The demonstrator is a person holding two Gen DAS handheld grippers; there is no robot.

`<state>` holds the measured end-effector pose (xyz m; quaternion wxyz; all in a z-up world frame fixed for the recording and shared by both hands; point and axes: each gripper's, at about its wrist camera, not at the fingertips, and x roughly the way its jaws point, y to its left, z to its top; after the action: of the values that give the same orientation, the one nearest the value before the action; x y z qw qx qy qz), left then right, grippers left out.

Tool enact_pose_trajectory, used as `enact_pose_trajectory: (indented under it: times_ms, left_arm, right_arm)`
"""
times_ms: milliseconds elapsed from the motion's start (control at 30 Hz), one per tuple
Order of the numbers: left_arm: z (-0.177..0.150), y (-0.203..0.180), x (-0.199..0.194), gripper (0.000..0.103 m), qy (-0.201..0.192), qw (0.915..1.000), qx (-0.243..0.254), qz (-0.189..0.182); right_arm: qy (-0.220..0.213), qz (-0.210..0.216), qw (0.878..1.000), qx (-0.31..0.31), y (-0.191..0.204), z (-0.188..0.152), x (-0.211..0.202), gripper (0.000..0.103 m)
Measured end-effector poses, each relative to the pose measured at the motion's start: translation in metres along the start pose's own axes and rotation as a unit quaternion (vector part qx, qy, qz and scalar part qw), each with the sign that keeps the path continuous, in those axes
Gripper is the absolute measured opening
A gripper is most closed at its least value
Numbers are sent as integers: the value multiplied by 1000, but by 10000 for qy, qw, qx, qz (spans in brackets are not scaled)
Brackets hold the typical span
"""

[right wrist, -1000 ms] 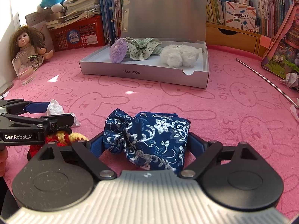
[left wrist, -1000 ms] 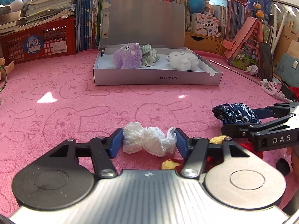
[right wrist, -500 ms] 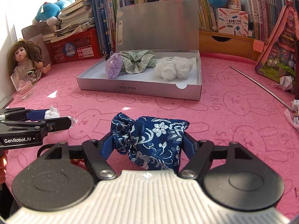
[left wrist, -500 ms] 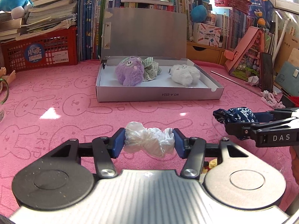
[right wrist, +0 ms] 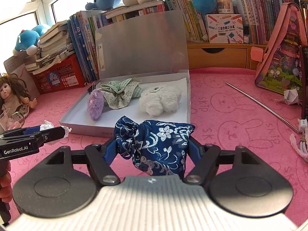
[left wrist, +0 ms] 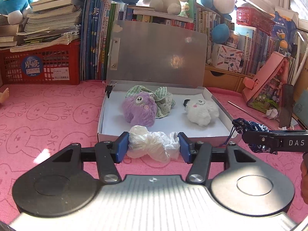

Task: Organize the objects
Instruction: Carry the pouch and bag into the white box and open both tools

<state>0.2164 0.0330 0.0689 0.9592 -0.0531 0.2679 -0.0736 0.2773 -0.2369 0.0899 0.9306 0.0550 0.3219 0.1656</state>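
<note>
My left gripper (left wrist: 153, 147) is shut on a crumpled white plastic bag (left wrist: 152, 144), held just in front of the near wall of the open white box (left wrist: 107, 134). My right gripper (right wrist: 152, 150) is shut on a dark blue flower-patterned cloth pouch (right wrist: 154, 144), lifted off the pink mat and facing the box (right wrist: 80, 127). Inside the box lie a purple plush (left wrist: 139, 109), a green patterned cloth (left wrist: 163, 100) and a white plush (left wrist: 202, 112). The pouch (left wrist: 250, 127) and right gripper show at the right of the left wrist view.
The box's silver lid (left wrist: 156, 57) stands upright at the back. Behind it are books, a red basket (left wrist: 40, 65) and plush toys. A doll (right wrist: 13, 96) and a glass (right wrist: 9, 119) sit at the left, a pink toy house (right wrist: 283, 57) and a metal rod (right wrist: 259, 105) at the right.
Both grippers rose from the mat and moved toward the box, each carrying its object. The right jaws narrowed on the pouch early on. Yarn items on the mat dropped out of view.
</note>
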Motion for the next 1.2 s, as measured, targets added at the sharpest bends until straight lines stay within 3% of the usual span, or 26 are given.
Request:
enact_pose_trajectory:
  times_ms: [267,700,1200]
  left_arm:
    - [25,4,41,61,-98,9999,-67,113]
    - [22,6,105,61,226,9994,28,244]
    - [33,21,146,61,238,9981,107,565]
  right_arm:
    - [35,-94,9999,45,-2,22,35,74]
    - [271,-100,9996,-73,7,27,89,69]
    - [212,-198,9996,-27,2,40,126,66]
